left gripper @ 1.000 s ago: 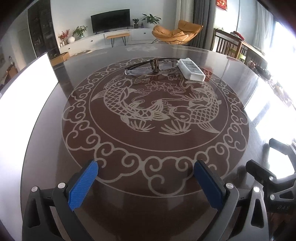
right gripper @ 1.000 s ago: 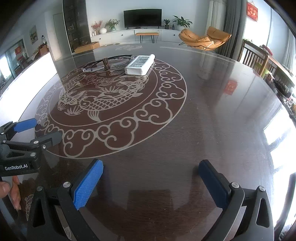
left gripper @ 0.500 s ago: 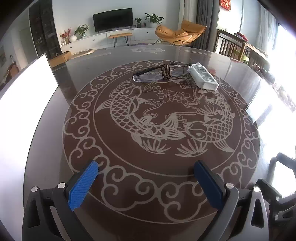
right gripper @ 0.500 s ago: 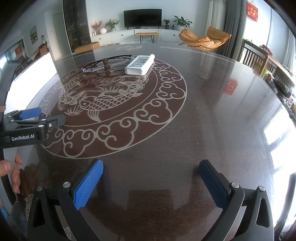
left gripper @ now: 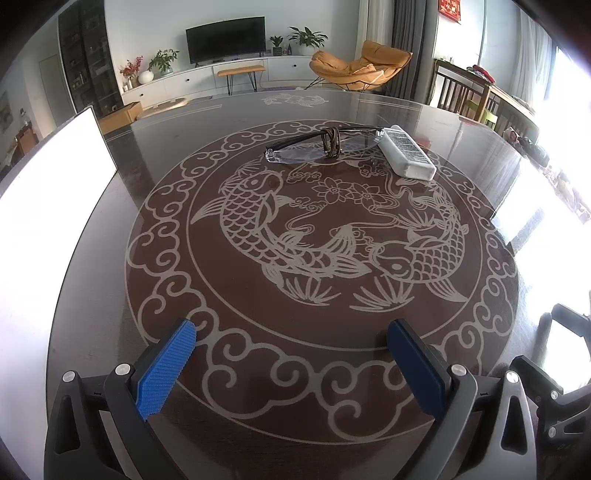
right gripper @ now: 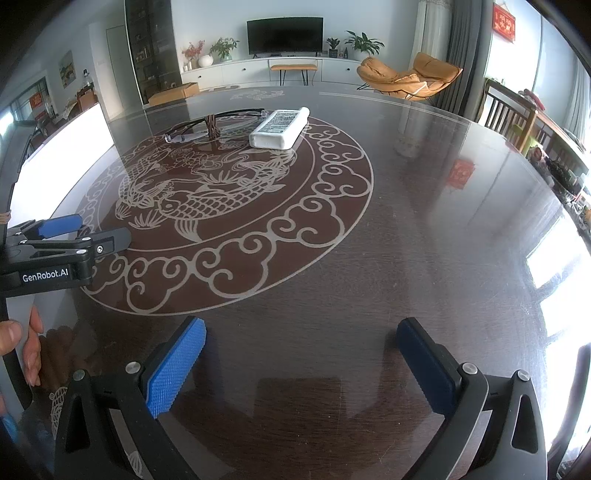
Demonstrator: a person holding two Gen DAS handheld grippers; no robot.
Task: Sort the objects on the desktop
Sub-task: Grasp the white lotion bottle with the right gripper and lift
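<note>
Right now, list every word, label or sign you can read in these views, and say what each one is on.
"GenRobot.AI": white lettering on the black body of the left gripper, seen from the right wrist view.
White remote control: printed rows on its top face, too small to read.
Red wall hanging: characters too blurred to read.
Red sign at far left: unreadable.
</note>
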